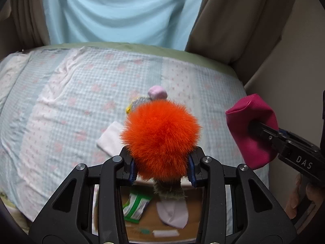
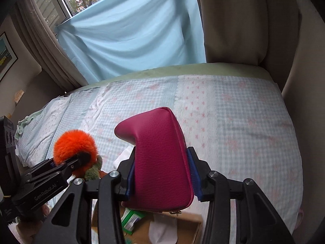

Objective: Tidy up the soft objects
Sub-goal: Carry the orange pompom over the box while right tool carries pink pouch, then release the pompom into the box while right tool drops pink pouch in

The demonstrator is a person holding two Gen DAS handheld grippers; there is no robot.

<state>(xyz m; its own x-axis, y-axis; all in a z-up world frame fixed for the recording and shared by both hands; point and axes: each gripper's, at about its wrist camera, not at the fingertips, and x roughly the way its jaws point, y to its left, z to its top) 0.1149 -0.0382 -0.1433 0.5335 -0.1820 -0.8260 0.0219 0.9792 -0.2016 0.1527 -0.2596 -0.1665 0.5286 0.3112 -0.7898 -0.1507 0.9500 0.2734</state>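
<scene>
My left gripper (image 1: 161, 168) is shut on a fluffy orange pompom toy (image 1: 160, 136) with a greenish tuft below it, held above the bed. My right gripper (image 2: 161, 177) is shut on a magenta leather pouch (image 2: 160, 158), also held above the bed. The pouch shows at the right of the left wrist view (image 1: 251, 130), and the pompom at the left of the right wrist view (image 2: 74, 144). On the bed lie a pink soft ball (image 1: 157, 92), a grey-and-yellow soft item (image 1: 135, 103) and a white folded cloth (image 1: 110, 137).
A cardboard box (image 1: 195, 199) below the grippers holds a green-white packet (image 1: 135, 206) and a pale sock (image 1: 173, 213). The checked bedsheet (image 1: 61, 101) covers the bed. A light-blue cloth (image 1: 121, 10) and brown curtains (image 1: 233, 20) hang behind. A wall (image 1: 294, 61) stands at the right.
</scene>
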